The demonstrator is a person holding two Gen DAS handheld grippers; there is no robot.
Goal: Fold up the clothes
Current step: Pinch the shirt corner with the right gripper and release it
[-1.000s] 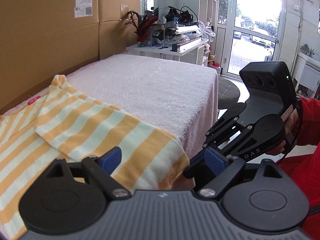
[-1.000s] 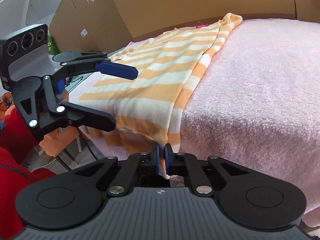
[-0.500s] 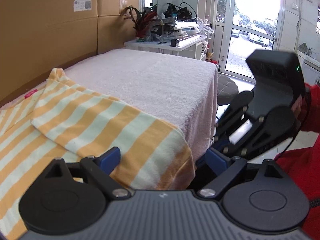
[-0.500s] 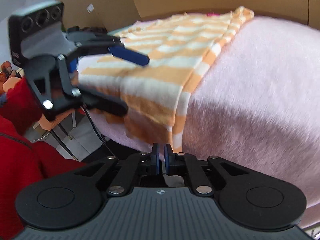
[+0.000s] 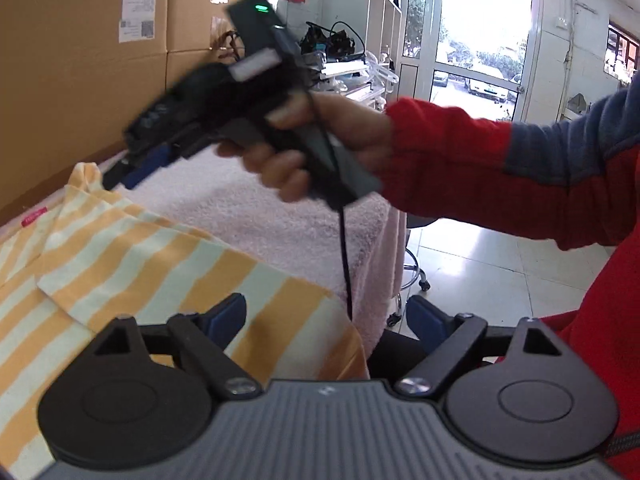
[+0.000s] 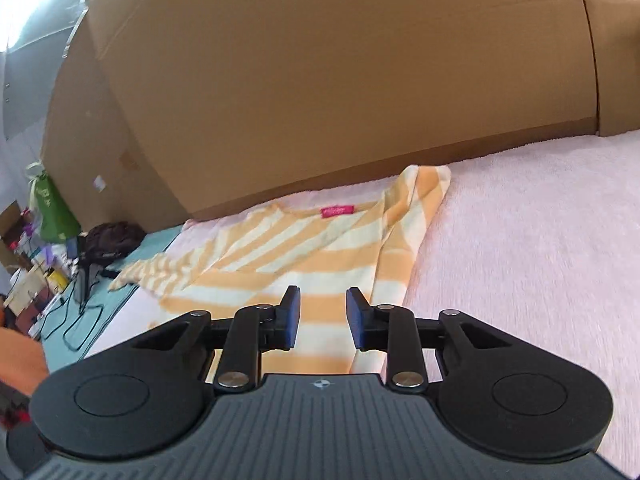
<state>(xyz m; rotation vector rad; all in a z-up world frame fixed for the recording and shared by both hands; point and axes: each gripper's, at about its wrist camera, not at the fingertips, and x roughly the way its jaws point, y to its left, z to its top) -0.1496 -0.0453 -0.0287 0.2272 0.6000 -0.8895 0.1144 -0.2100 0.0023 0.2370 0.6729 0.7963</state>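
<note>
The striped shirt [image 6: 312, 256], orange and cream, lies on the pink towelling tabletop [image 6: 520, 248], its pink neck label [image 6: 338, 211] at the far side near the cardboard wall [image 6: 320, 80] and its hem reaching the near edge. The right side is already doubled over into a straight lengthwise fold, while on the far left a sleeve [image 6: 148, 276] trails loose towards the table's left edge.

The right gripper [image 6: 322, 314] hovers above the near middle of the shirt, its jaws opening with nothing between them; the cloth seen through the gap lies flat below. In the left wrist view this gripper is motion-blurred above the far part of the table, so how high its tips ride over the cloth is hard to judge. The left gripper [image 5: 326, 318] waits spread wide over the near right corner of the shirt, the hem under its left finger [image 5: 224, 316] but not pinched as far as I can tell.

The step in hand looks like reaching for the next hold. To do it well, the right gripper should go for the far edge, by the collar or shoulder, and the left for the hem on the same side, so both ends of one long edge lift together. Pinch only the layers meant to move, close fully before lifting, and carry the edge low and level so the finished right fold is not dragged askew. The loose sleeve wants tucking inward first, or it will bulge from the packet.
</note>
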